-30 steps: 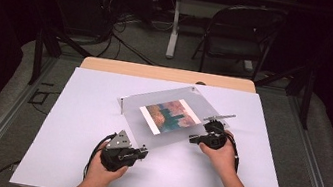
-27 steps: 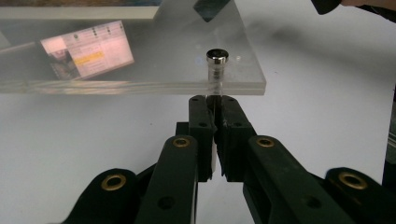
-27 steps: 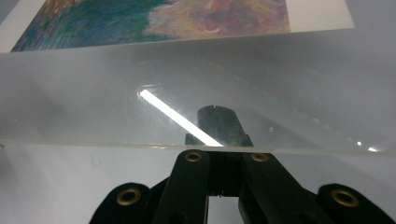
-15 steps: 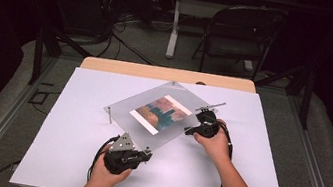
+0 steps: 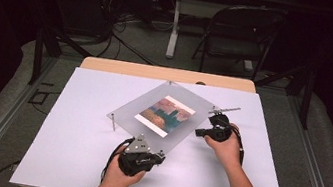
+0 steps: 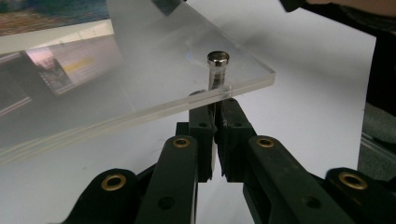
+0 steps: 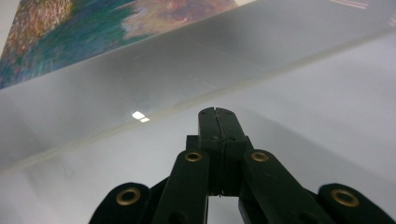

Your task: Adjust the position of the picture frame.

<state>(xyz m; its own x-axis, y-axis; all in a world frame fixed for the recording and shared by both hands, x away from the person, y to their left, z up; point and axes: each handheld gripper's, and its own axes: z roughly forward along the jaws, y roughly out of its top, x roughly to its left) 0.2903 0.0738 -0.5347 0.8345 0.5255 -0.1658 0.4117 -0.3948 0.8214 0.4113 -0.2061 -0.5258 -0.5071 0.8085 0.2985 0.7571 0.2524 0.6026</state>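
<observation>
Jaws of the left gripper [image 6: 215, 122] pinch a standoff post [image 6: 217, 74] at the acrylic frame [image 5: 163, 116] corner. Right gripper [image 7: 217, 116] jaws are pressed together beside the frame's edge at centre right; open counter [image 5: 69, 149] lies lower left.

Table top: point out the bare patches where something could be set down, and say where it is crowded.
The white table is bare along its left side, from the clear frame out to the left edge. The far right corner past the right gripper is bare too. The middle and near edge are crowded: the frame, the left gripper at its near corner post, and both forearms.
</observation>
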